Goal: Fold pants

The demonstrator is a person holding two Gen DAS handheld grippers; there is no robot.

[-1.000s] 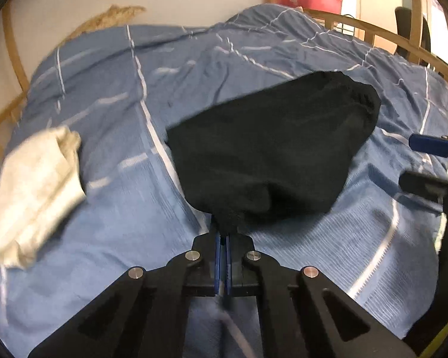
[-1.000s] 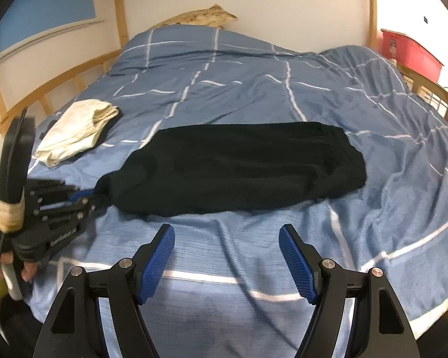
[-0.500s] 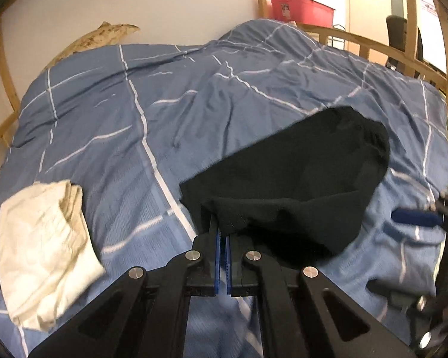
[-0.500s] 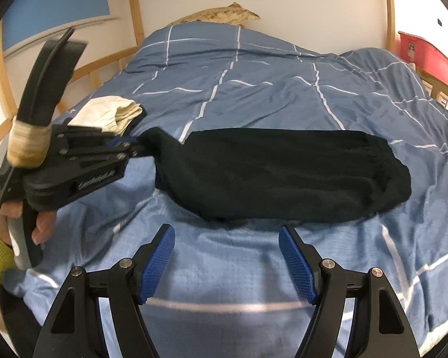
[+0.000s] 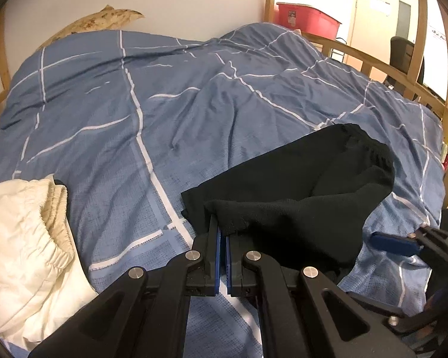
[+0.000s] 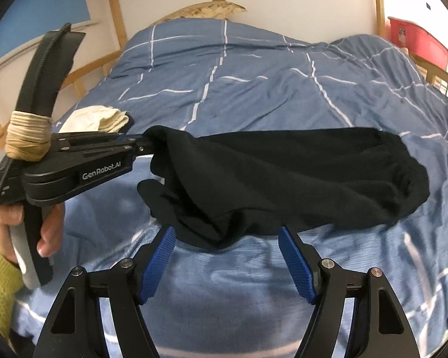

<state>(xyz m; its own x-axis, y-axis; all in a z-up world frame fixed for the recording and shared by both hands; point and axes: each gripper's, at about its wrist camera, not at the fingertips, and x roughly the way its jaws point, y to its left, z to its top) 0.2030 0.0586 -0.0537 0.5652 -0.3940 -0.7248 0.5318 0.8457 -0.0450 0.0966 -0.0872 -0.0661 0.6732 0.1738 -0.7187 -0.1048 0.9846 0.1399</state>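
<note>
Pants [image 6: 298,179] hem pinched in left gripper [image 5: 223,232]; right gripper [image 6: 227,256] jaws narrowing, empty.

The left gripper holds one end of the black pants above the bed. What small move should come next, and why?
Probably carry the left gripper further across toward the waistband end, then lower it. It is shut on a lifted end of the black pants, the rest lies flat on the blue duvet, and the right gripper is open and empty.
</note>
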